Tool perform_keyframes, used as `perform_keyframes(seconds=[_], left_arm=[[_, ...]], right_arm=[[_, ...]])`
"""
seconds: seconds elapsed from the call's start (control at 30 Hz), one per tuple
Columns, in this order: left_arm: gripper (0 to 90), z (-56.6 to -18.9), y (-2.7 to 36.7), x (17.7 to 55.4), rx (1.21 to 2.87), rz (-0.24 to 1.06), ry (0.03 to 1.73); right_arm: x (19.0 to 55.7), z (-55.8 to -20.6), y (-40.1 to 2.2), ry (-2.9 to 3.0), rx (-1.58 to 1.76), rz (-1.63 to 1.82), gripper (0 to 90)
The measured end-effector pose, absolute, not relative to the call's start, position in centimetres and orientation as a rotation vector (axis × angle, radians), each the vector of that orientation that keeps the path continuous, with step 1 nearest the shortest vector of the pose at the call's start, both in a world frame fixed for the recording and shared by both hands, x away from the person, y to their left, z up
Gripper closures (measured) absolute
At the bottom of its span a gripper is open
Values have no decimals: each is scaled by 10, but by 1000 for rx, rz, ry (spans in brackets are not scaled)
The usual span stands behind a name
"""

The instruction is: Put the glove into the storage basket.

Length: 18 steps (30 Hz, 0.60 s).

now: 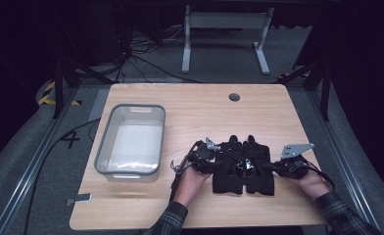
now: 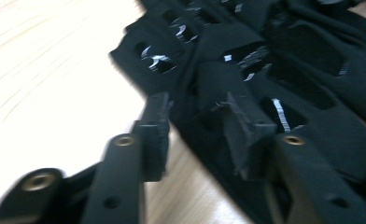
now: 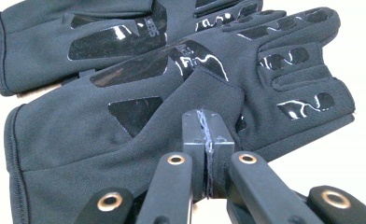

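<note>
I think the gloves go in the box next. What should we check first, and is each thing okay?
1. Right gripper holding something: cannot tell. Its jaws are pressed together at the edge of the near glove, but no cloth shows between them.
2. Left gripper holding something: not ok. Its jaws stand apart over the edge of the other glove.
3. Gloves lying neatly: ok. They lie side by side on the table.
4. Room in the box: ok. It looks empty.
5. Way to the box: ok. Bare table lies between gloves and box.
</note>
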State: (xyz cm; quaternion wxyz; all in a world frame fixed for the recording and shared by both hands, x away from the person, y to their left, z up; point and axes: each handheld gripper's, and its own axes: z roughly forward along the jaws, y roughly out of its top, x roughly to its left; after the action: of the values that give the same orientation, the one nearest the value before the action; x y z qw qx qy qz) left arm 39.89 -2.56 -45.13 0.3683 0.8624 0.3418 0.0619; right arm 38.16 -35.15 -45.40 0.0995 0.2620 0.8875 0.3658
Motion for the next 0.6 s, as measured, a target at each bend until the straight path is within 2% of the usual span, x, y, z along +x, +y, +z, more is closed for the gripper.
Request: perform_keyframes(seconds=[0.13, 0.23, 0.37, 0.4, 0.43, 0.5, 0.6], left_arm=[[550, -457, -29, 401, 2226, 144, 891], [579, -458, -31, 400, 2246, 149, 882], [700, -458, -34, 398, 2244, 143, 880], [700, -458, -34, 398, 2244, 150, 884], [765, -459, -35, 397, 2238, 151, 891], [828, -459, -34, 397, 2230, 149, 906], [865, -458, -35, 398, 2224, 148, 917]], right_arm=[[382, -455, -351, 2624, 770, 1078, 898], [381, -455, -351, 2623, 764, 1075, 898], [381, -455, -351, 2623, 762, 1074, 898], [381, -455, -351, 2623, 762, 1074, 898], [381, -455, -351, 2623, 763, 1074, 898], [381, -455, -351, 2623, 763, 1075, 898], [381, -455, -351, 2622, 763, 1076, 898]])
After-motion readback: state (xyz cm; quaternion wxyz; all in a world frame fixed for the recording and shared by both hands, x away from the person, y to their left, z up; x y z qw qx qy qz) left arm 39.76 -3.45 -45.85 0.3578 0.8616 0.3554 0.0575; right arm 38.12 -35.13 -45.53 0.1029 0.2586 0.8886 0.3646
